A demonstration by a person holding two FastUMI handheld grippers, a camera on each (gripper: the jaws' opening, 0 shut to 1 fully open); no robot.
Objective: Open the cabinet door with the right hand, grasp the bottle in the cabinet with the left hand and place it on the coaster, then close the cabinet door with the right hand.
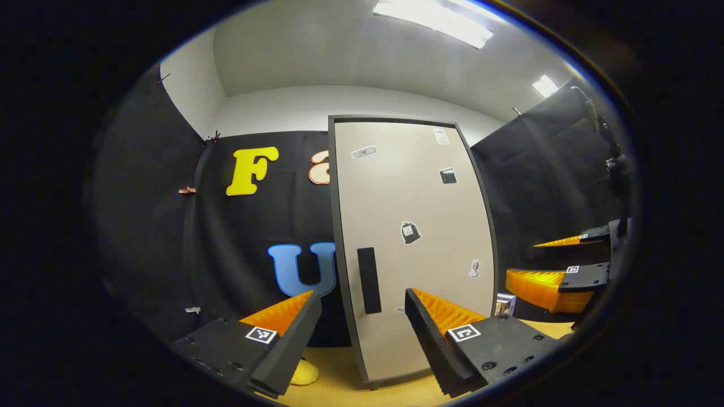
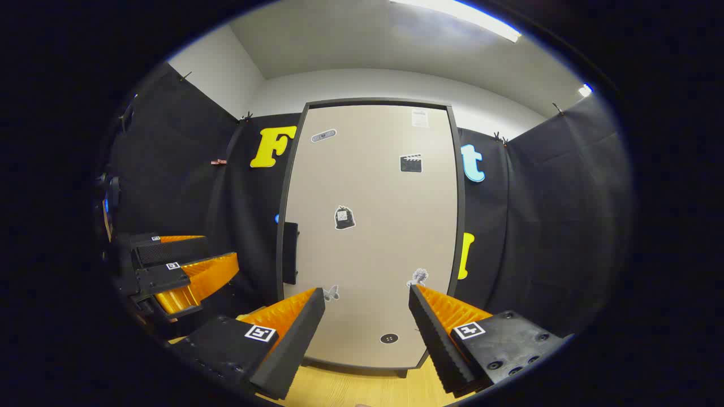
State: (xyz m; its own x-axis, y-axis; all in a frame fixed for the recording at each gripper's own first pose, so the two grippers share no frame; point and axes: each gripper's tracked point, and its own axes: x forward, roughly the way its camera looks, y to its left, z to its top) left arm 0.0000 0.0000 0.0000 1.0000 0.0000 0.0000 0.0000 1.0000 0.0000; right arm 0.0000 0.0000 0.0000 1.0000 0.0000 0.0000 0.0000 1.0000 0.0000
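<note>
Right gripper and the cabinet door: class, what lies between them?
Nothing: in the right gripper view, the open right gripper faces the shut cabinet door across bare space.

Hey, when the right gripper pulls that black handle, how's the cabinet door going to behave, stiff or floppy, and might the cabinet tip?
The cabinet door looks like a flat rigid panel, so it should swing as one piece. The black handle sits at its left edge, so hinges are probably on the right. The cabinet is tall and narrow; a hard pull might rock it.
</note>
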